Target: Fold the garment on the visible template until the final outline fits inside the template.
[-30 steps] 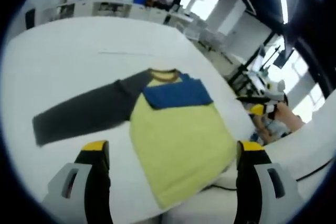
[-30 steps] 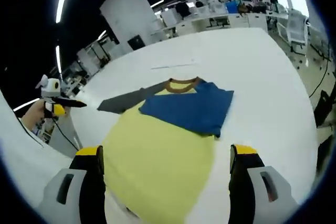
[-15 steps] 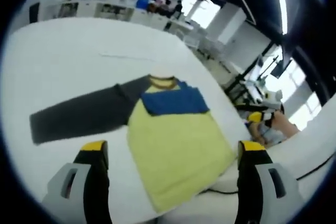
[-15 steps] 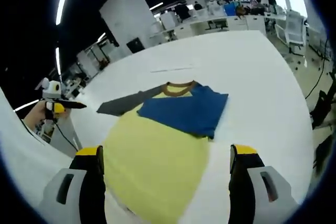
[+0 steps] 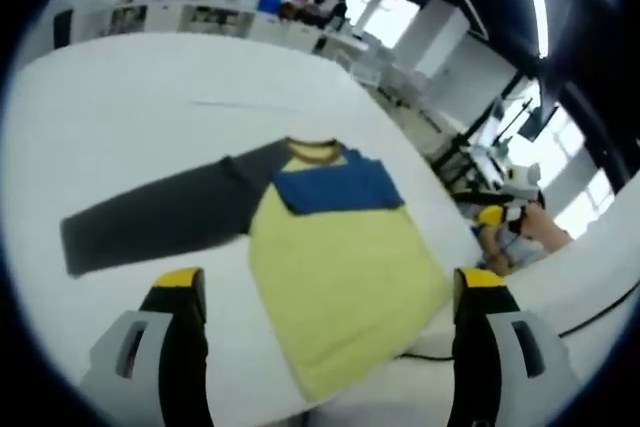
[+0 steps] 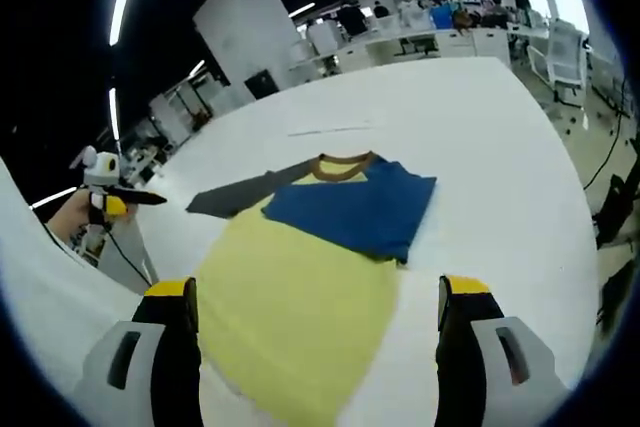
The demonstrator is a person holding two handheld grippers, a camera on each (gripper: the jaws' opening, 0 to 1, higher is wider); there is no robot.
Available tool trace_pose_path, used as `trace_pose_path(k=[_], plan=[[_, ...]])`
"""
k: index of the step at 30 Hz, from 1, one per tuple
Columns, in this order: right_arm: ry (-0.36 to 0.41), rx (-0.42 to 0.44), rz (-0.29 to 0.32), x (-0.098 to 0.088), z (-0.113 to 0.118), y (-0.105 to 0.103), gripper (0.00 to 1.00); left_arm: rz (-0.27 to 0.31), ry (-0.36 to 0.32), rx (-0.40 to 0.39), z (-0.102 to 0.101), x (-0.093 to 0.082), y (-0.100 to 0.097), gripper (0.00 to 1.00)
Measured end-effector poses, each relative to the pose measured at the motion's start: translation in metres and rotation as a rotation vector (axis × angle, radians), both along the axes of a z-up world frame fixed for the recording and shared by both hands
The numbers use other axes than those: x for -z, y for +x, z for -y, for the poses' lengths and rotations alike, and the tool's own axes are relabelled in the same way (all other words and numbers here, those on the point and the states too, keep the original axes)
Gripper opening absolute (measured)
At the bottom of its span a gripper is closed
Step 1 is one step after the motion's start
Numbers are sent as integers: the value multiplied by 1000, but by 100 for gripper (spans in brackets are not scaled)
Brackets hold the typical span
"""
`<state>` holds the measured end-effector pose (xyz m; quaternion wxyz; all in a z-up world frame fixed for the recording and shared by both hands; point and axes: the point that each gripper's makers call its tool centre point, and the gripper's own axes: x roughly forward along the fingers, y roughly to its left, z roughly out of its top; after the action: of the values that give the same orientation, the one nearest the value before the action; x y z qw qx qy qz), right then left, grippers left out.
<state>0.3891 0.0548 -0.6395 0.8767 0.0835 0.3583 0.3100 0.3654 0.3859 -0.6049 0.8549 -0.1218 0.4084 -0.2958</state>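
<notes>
Left gripper view: white table spreads wide, far edge at 12 o'clock, right edge running from 1 to 4 o'clock, plenty of bare surface at 9–11 o'clock around the garment. Left gripper hangs above the near edge, jaws wide apart, yellow tips at 7 and 5 o'clock, nothing between them. Garment lies flat, yellow body toward 5–6 o'clock, brown collar at 12, dark grey sleeve stretched out to 9 o'clock. Blue sleeve is folded across the chest just under the collar. Faint line on the table beyond the collar, possibly a template mark, cannot tell. Black cable at the near edge by the hem. Other gripper in a hand sits off the table's right edge at 3 o'clock, state too small to tell there. Background: open office, ceiling light strips, desks, windows.

Right gripper view: right gripper also wide open, empty, tips at 7 and 5 o'clock. Garment centred between the jaws, yellow hem nearest, blue sleeve over the upper half, grey sleeve pointing to 10 o'clock. Table is bare from 1 to 4 o'clock, its right edge curving down at 3. Left gripper in a hand off the table at 9 o'clock.
</notes>
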Motion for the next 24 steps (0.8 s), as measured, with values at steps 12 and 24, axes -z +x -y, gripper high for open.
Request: trace_pose_path(k=[12, 24], plan=[[2, 9, -11, 1, -2, 5, 100, 4, 4, -27, -16, -1, 8, 99], [-9, 20, -6, -4, -6, 18, 100, 10, 20, -118, -63, 5, 23, 94]])
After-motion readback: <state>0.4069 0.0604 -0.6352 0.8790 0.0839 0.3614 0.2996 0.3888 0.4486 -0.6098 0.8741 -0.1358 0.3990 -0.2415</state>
